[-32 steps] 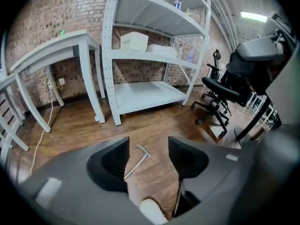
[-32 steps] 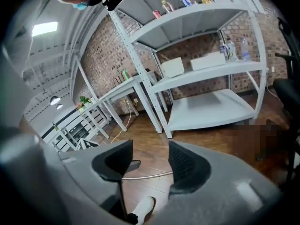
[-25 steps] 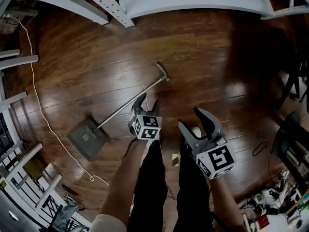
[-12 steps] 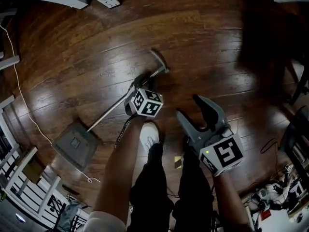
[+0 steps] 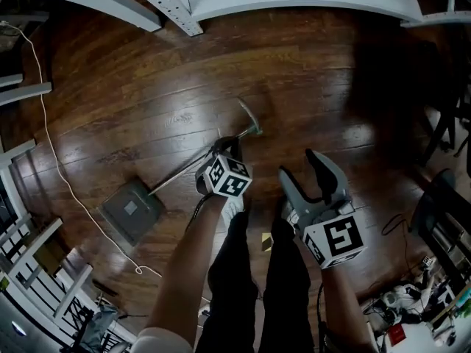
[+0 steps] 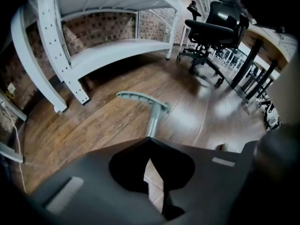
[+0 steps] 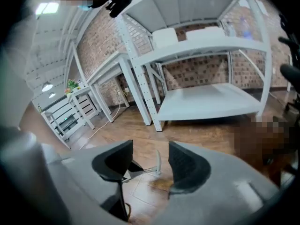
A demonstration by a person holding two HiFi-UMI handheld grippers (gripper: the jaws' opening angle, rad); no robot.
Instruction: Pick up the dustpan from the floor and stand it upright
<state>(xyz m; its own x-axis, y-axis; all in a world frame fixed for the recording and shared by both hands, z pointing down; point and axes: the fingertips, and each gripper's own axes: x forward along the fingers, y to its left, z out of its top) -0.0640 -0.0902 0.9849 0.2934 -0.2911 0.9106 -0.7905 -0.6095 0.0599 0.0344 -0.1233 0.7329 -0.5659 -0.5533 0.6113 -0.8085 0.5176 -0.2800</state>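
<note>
Jaws of the left hand-held gripper had just been closing and were shut at their tips on the shaft of the dustpan, just below its T-grip. The right hand-held gripper hung beside it, jaws slightly apart and empty. The pan end lay on the wooden floor.

No word, brand, number or sign can be read in any view; the cube on the left gripper and the cube on the right gripper bear only black-and-white square markers, no letters; a pale patch on the dustpan is too small to read.
</note>
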